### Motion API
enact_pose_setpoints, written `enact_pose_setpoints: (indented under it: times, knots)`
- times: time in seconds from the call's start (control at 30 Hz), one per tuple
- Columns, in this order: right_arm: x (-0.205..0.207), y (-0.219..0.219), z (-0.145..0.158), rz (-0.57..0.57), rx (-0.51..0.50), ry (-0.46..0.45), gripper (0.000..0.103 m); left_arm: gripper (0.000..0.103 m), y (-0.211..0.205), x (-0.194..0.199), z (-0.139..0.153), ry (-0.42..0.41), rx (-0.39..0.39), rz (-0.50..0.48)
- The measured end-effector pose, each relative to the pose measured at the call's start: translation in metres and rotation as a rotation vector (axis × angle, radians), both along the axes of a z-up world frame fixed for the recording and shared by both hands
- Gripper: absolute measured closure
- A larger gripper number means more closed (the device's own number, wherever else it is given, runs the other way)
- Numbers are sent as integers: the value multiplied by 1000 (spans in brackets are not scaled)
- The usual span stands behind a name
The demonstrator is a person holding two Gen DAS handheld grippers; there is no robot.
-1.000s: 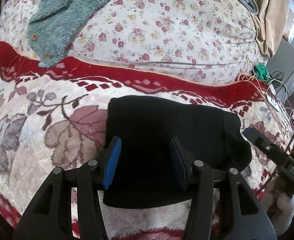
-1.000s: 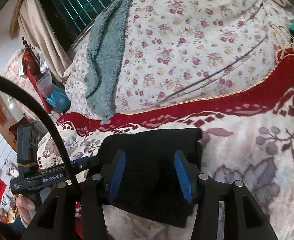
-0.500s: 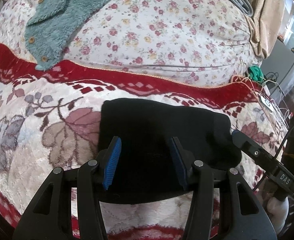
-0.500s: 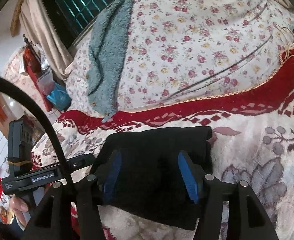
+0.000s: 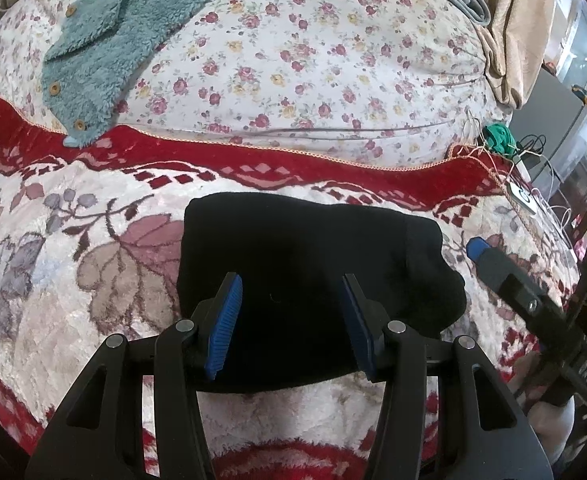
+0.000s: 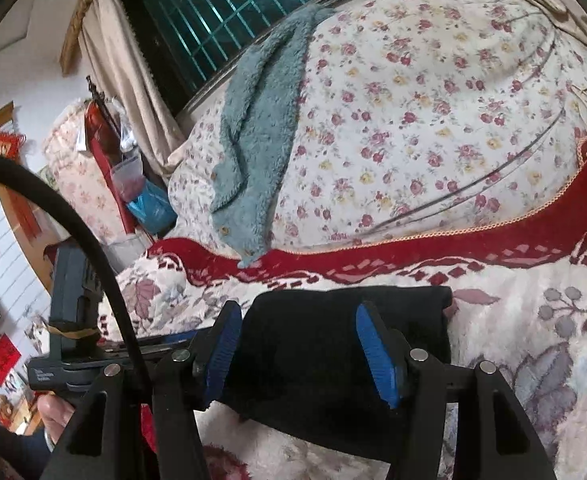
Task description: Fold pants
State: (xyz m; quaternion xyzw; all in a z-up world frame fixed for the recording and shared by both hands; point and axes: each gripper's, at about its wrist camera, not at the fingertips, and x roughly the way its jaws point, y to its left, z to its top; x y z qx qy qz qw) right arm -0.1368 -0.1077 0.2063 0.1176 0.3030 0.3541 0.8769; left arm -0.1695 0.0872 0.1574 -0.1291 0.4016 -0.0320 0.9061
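Note:
The black pants [image 5: 305, 264] lie folded into a compact rectangle on the red and cream floral blanket [image 5: 73, 240]. They also show in the right wrist view [image 6: 333, 352]. My left gripper [image 5: 293, 320] is open and empty, its blue pads just above the near part of the bundle. My right gripper [image 6: 297, 348] is open and empty, also held over the bundle's near edge. The right gripper's finger [image 5: 505, 276] shows at the right edge of the left wrist view, beside the pants.
A teal fleece garment [image 5: 105, 36] lies on a rose-print duvet [image 5: 313, 60] behind the blanket. Cables and a green item [image 5: 501, 138] sit at the bed's right edge. A window with bars [image 6: 229, 16] and curtains are at the back left.
Both grippers have drawn back slightly from the folded pants and tilted up a little. The pants have stayed in place. The jaws have remained open.

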Motion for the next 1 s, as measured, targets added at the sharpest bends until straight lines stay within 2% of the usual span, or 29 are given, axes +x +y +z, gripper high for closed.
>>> enact_pose_setpoints:
  times: [0.07, 0.2, 0.5, 0.6, 0.77, 0.9, 0.97, 1.0]
  knots:
    - [-3, 4, -1, 1, -30, -3, 31, 54, 0, -2, 0, -2, 6, 4]
    - [0, 4, -9, 8, -55, 59, 31, 54, 1, -5, 1, -2, -3, 11]
    - [4, -18, -13, -43, -6, 117, 31, 54, 7, -3, 1, 33, -59, 19]
    - [1, -26, -10, -57, 28, 107, 31, 54, 3, -7, 5, 23, -36, 13]
    - [3, -31, -10, -81, 18, 120, 31, 54, -6, -13, 10, 14, 11, -14]
    - [4, -37, -12, -102, 8, 109, 31, 44, 1, -10, 4, 28, 19, -6]
    - [6, -41, -16, -111, 8, 102, 28, 44, 8, -6, -1, 42, 34, 7]
    - [9, -41, -19, -113, -1, 112, 21, 44, 11, -5, -3, 48, 40, 13]
